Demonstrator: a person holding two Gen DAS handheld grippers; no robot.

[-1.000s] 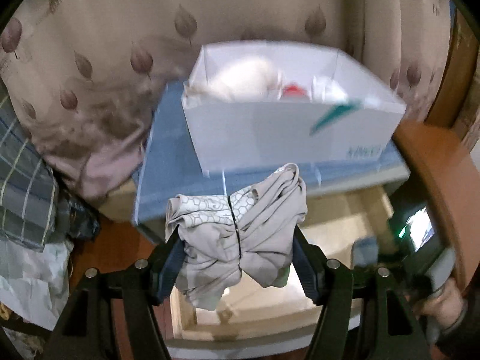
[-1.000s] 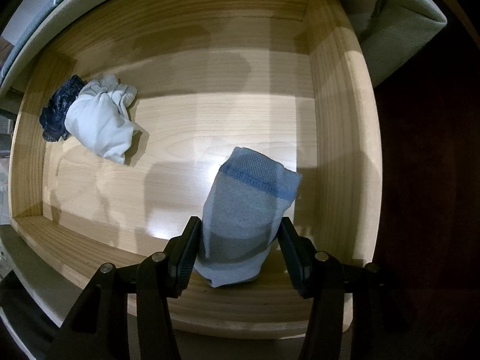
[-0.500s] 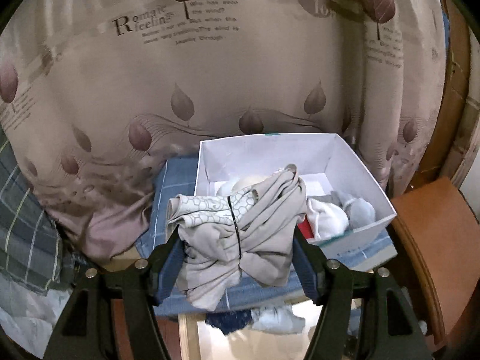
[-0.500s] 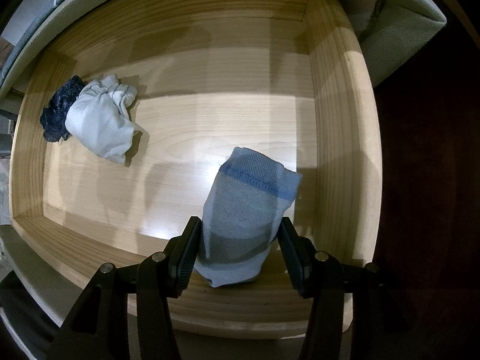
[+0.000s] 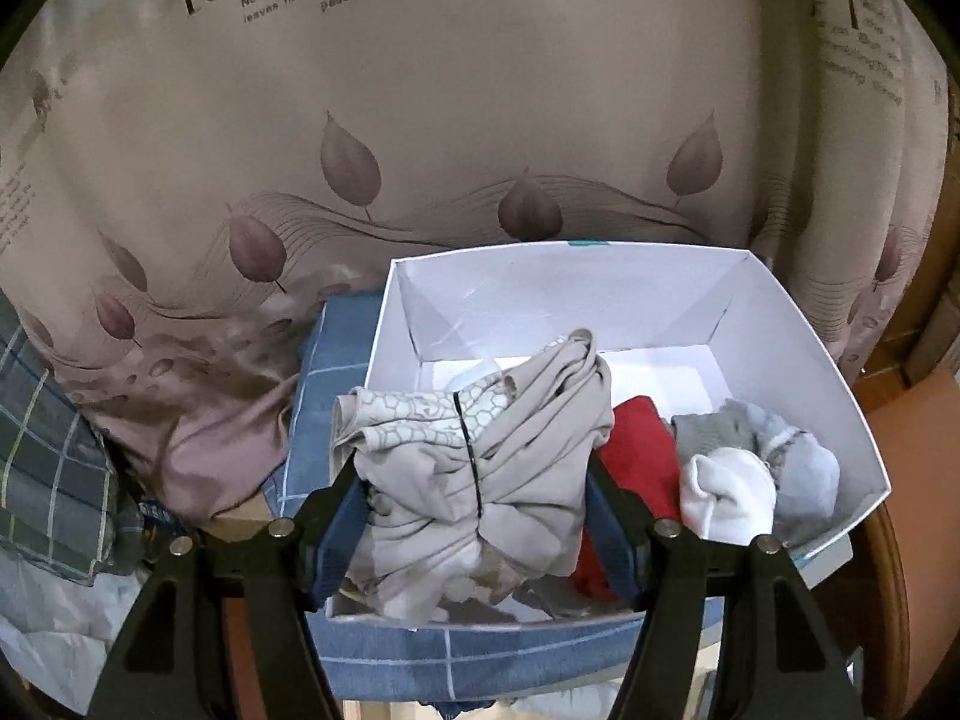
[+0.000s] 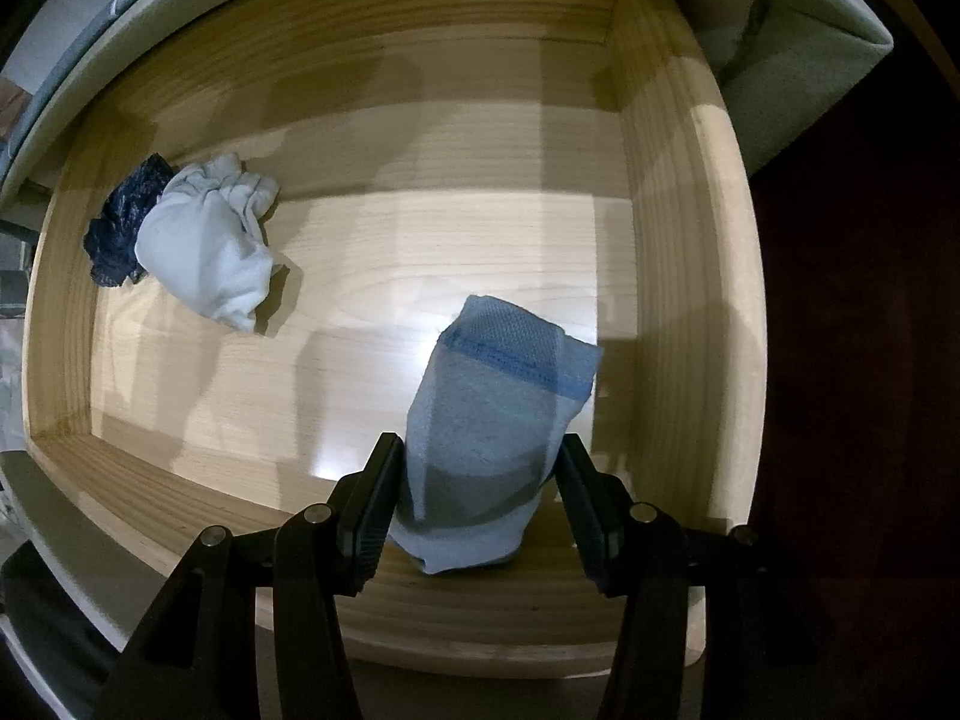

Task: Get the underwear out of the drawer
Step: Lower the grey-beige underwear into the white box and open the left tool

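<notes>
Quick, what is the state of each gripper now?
Left gripper: closed on the beige rolled underwear bundle.
Right gripper: closed on the light blue folded cloth.

A home bedroom is showing here. A leaf-printed curtain is hanging behind a white box that is holding rolled socks and clothes. The box is sitting on blue checked bedding. A wooden drawer is standing open, with bundled garments lying inside.
</notes>
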